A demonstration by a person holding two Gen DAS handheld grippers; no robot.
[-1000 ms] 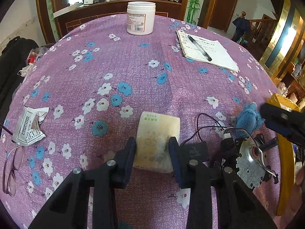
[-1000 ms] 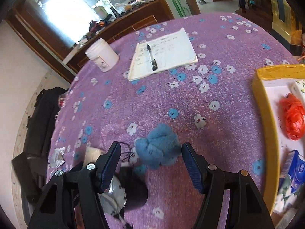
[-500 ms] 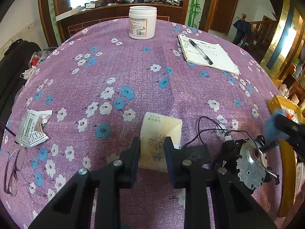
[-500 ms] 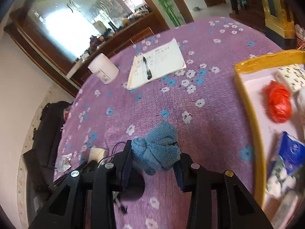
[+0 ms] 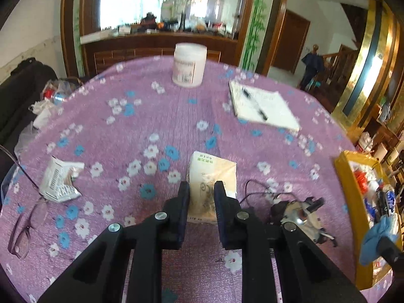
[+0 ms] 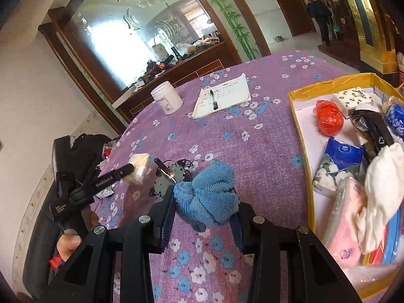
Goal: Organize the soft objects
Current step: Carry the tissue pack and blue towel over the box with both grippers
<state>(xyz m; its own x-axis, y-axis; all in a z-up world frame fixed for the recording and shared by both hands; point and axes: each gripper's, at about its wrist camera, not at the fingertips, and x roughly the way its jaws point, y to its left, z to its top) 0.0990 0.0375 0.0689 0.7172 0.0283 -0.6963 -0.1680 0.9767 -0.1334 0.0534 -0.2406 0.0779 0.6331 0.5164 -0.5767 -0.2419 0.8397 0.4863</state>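
Observation:
My left gripper (image 5: 201, 189) is shut on a cream tissue pack (image 5: 212, 176) and holds it above the purple floral tablecloth (image 5: 151, 116). The pack also shows in the right wrist view (image 6: 139, 168), held by the left gripper. My right gripper (image 6: 204, 203) is shut on a blue cloth (image 6: 208, 197), lifted off the table. The cloth appears at the right edge of the left wrist view (image 5: 378, 237). The yellow box (image 6: 300, 126) at the right holds several soft packs, a red bag (image 6: 328, 118) and a white cloth (image 6: 381, 184).
A small motor with wires (image 5: 298, 214) lies on the table right of the pack. A white jar (image 5: 189, 67), a notepad with a pen (image 5: 262, 106), a crumpled wrapper (image 5: 59, 180) and glasses (image 5: 27, 224) are on the table. A black bag (image 6: 85, 151) sits beyond the left edge.
Both grippers closed on their objects and lifted them. The right gripper has carried the blue cloth right, toward the yellow box. The left gripper raised the tissue pack.

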